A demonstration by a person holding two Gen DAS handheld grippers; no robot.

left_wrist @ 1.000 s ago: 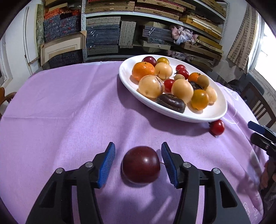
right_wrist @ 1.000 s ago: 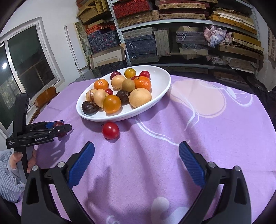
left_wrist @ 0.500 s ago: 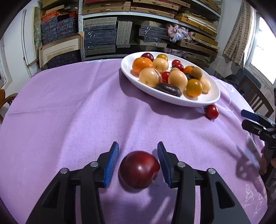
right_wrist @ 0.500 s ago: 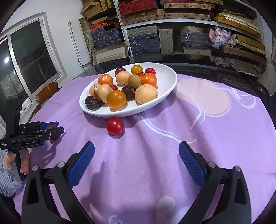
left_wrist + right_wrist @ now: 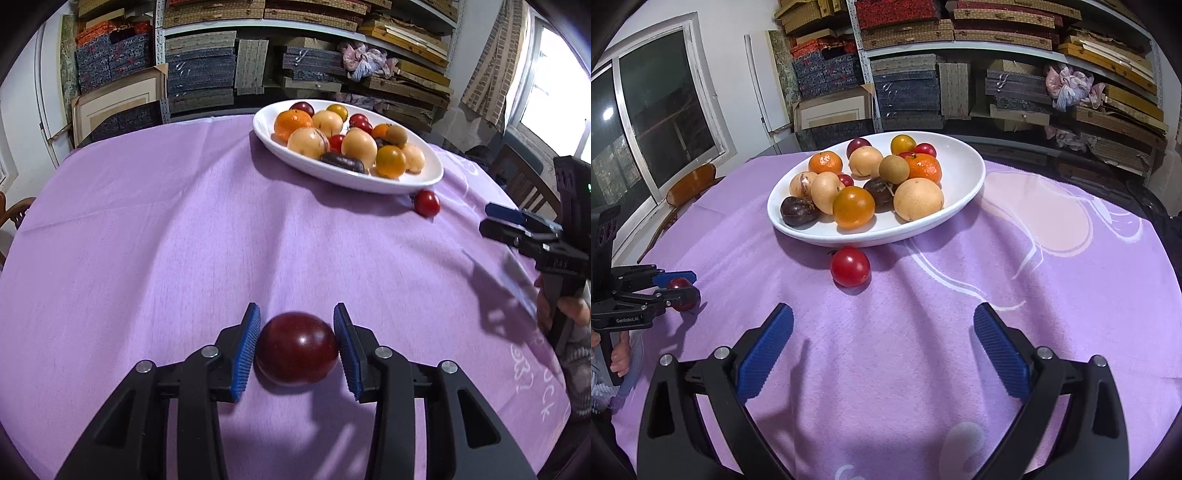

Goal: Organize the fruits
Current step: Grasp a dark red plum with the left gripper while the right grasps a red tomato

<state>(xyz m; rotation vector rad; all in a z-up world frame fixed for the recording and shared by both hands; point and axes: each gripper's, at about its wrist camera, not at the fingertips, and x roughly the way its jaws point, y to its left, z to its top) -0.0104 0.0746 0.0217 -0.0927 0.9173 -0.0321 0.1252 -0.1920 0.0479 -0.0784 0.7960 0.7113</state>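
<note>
Now, in the left wrist view, the left gripper (image 5: 297, 349) has its two blue pads pressed against either side of a dark red plum (image 5: 296, 348). A second ago the pads stood clear of the fruit with cloth showing on both sides; its jaws have just been closing, and that gap is gone. The plum sits on the purple tablecloth (image 5: 166, 229) close to the near edge of the table, well apart from the white dish (image 5: 349, 179) heaped with fruit toward the far right edge. The dish also looks further off than it did a second ago. A small red tomato (image 5: 427, 202) lies loose on the cloth just beside the dish's near rim. At the right edge the right gripper (image 5: 504, 225) hangs above the cloth, held by a hand (image 5: 563, 308).

Seen from the right wrist view, the right gripper (image 5: 882, 345) has its fingers wide apart with nothing between them, hovering over bare cloth. The tomato (image 5: 850, 266) lies ahead of it, almost touching the dish (image 5: 964, 173). Far left, the left gripper (image 5: 670, 290) shows side-on with the plum (image 5: 680, 293) caught between its pads.

My reading: the grasp is made, so the plum is ready to be lifted and carried to the dish; the tomato is left for the free gripper.
</note>
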